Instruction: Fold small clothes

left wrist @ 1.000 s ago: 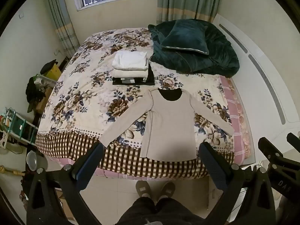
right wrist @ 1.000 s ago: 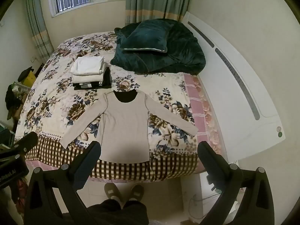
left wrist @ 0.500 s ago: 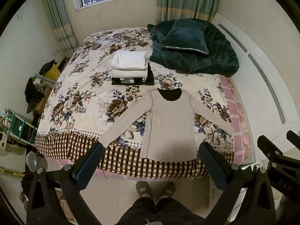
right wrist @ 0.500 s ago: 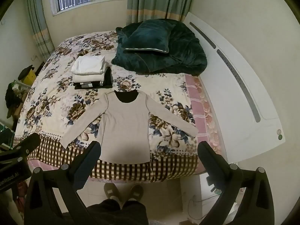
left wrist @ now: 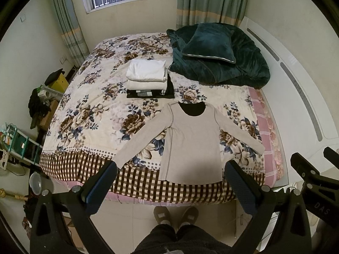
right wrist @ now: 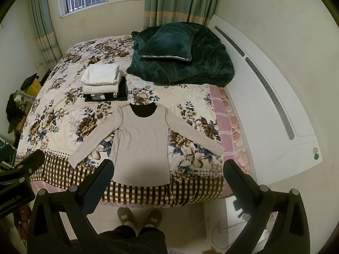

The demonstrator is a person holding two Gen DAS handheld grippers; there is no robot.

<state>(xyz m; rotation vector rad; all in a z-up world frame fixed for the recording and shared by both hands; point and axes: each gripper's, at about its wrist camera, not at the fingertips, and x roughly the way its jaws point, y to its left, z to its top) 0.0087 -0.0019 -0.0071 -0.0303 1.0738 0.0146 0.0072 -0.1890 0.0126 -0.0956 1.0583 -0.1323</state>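
A stack of folded clothes [left wrist: 148, 78] sits mid-bed — the beige long-sleeve top [left wrist: 190, 144] lies flat at the bed's [left wrist: 84, 114] near edge, unfolded; left gripper [left wrist: 169, 182] and right gripper [right wrist: 168, 180] both wide, empty.

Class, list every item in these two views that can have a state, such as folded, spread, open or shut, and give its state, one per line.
Beige long-sleeved top: spread flat, unfolded, sleeves out.
Stack of clothes: folded, piled.
Dark green quilt: bunched up.
Green pillow: lying on the quilt.
Curtains: drawn aside.
Left gripper: open, empty.
Right gripper: open, empty.
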